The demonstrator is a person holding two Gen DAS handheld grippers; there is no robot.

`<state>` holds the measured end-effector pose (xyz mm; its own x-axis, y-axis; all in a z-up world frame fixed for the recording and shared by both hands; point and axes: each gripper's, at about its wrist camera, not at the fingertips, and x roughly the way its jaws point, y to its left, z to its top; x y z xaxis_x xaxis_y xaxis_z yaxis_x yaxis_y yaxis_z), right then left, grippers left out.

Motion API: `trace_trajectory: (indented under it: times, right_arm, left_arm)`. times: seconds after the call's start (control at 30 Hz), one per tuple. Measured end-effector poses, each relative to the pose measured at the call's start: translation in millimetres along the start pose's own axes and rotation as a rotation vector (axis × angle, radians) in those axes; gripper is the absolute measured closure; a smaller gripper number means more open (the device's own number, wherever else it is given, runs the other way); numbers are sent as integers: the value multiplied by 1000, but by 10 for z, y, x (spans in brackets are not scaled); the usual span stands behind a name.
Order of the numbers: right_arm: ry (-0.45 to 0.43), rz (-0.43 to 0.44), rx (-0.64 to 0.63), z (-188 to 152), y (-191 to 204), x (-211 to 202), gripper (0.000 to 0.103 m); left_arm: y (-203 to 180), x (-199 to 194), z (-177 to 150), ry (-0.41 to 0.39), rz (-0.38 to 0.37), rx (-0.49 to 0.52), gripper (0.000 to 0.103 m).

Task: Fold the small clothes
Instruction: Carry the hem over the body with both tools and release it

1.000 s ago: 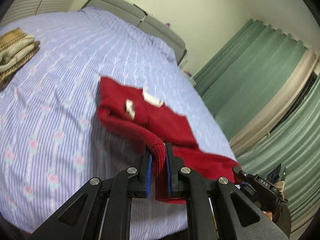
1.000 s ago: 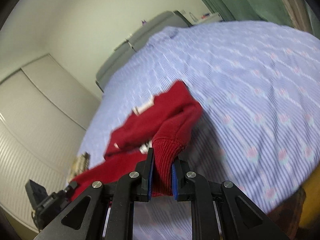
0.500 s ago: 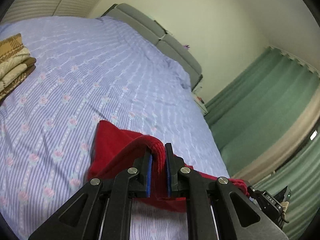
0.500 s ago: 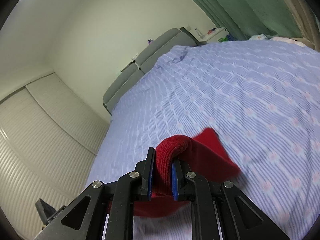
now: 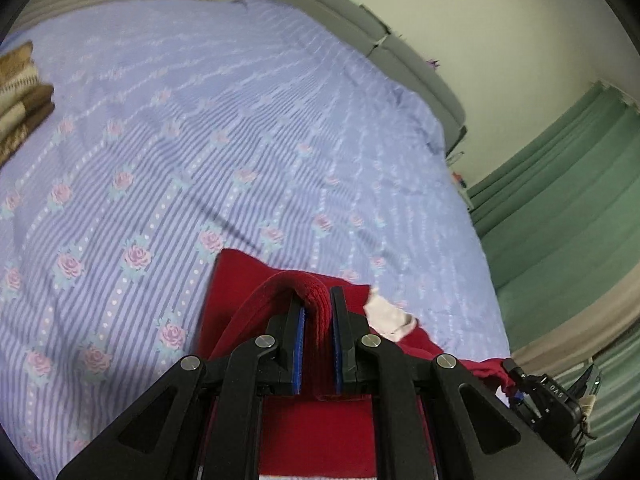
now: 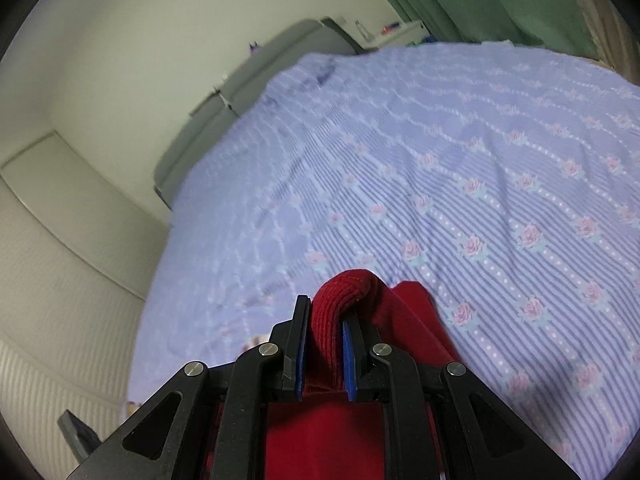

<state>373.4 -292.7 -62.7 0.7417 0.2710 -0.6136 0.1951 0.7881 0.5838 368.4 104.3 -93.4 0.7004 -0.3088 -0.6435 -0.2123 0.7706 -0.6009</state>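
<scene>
A: What do your two grippers hold at this moment?

B: Your left gripper [image 5: 317, 304] is closed tight on a ribbed hem of the red garment [image 5: 248, 296]. The blue pads press the knit from both sides, with almost no gap. Your right gripper [image 6: 326, 316] is also closed on a ribbed edge of the same red garment [image 6: 408, 320]; the fold of knit bulges up over its fingertips.

A: And where does the garment lie?

B: It lies on the bed sheet [image 5: 200, 140], at the near edge of the bed, just below both grippers. The sheet is lilac with stripes and small pink roses. In the left view a pale label [image 5: 386, 316] shows on the red cloth, just right of your gripper.

A: Can you read the label?

B: No, it is blurred. The only writing I find is on a small black device [image 5: 556, 394] at the lower right of the left view; it looks like "DAS", but I cannot tell for sure.

A: What else is there?

B: A folded brown and cream cloth [image 5: 20, 96] at the far left of the bed, a grey headboard [image 5: 400, 52], and green curtains [image 5: 568, 200].
</scene>
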Motion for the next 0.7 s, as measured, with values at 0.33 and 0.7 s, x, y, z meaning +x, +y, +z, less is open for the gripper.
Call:
trace_trajectory:
  times: [0.33, 0.7]
  right_arm:
    - [84, -57, 28, -46, -142, 554, 88]
    - [170, -51, 9, 2, -157, 761, 73]
  left_arm:
    - [221, 327, 16, 40, 46, -60, 90]
    - [192, 438, 104, 131, 51, -90, 76]
